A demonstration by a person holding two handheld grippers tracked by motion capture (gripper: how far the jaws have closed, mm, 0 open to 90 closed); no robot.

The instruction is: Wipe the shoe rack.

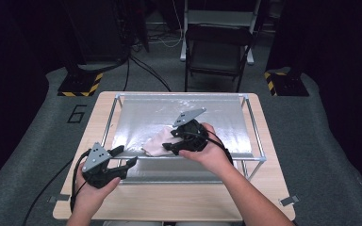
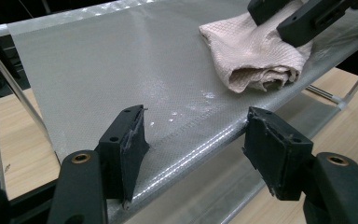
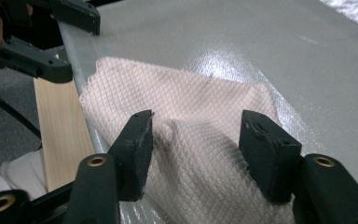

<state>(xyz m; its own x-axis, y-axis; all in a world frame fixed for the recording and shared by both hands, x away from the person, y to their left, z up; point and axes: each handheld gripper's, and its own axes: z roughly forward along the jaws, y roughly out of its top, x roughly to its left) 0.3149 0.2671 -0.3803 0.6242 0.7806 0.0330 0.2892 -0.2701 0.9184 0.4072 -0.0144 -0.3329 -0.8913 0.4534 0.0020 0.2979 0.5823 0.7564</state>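
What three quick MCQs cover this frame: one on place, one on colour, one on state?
1. Where does the cloth lie?
A. on the grey sheet in the metal frame
B. on the floor
C. on the chair

2. What colour is the cloth?
A. dark blue
B. pale pink-beige
C. green

3. How does the right gripper stand to the cloth?
A. away from it, over bare wood
B. fingers spread, a raised fold between them
C. lifting it high above the frame

Answers:
1 A, the high view shows it on the sheet near the front rail.
2 B, both gripper views show a pale pink waffle weave.
3 B, the right gripper view shows the fingers standing either side of the fold.
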